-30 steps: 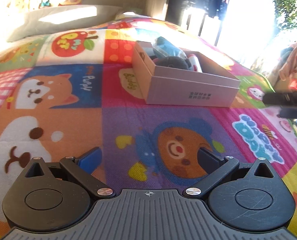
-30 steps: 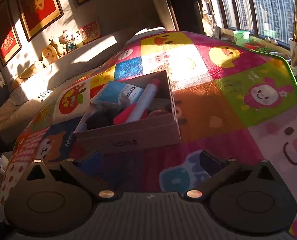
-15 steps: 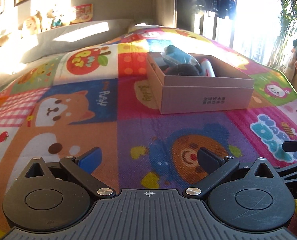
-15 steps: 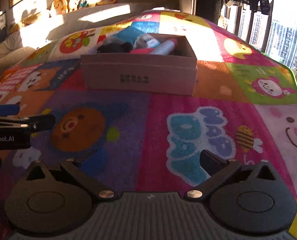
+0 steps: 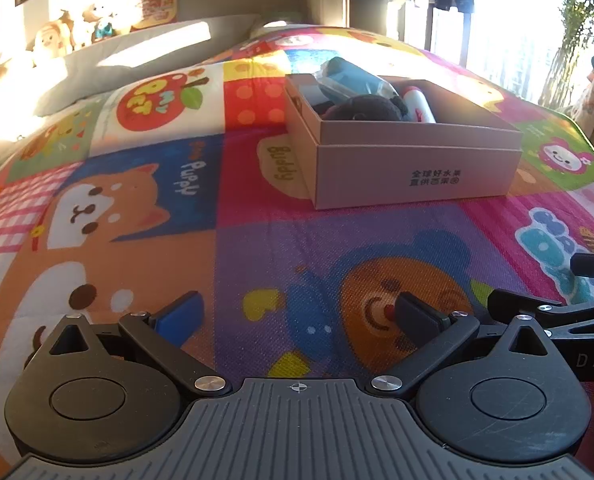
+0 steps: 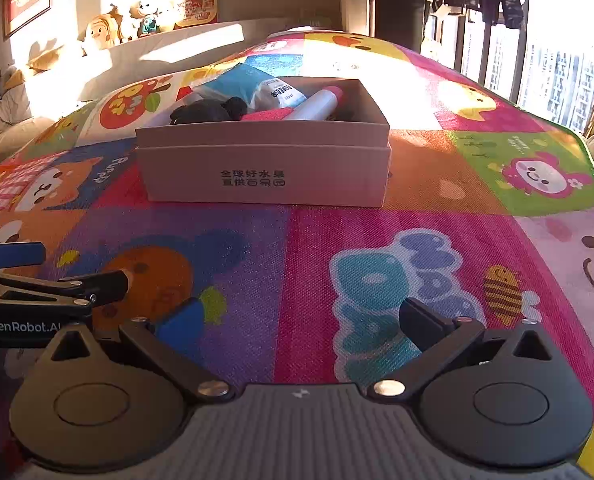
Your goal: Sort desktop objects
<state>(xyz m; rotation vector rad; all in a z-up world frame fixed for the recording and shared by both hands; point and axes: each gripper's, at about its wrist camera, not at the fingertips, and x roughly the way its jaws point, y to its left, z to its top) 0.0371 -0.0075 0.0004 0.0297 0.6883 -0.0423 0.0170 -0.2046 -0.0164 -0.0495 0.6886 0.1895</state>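
The loose objects, a blue packet (image 6: 243,82), a dark plush item (image 6: 207,113) and a white tube with a pink cap (image 6: 317,103), are already gathered in the cardboard box (image 6: 265,176) at the far middle of the patterned mat (image 6: 377,240), which suggests the sorting is largely done. The left claw (image 5: 297,314) and right claw (image 6: 297,322) are held low and level side by side at the near edge, pointed toward the box. Both are spread wide, and nothing is gripped.

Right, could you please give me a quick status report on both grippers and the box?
Left gripper open, empty. Right gripper open, empty, low over the mat. Cardboard box ahead, holding blue packet, dark item, white tube. Nothing between.
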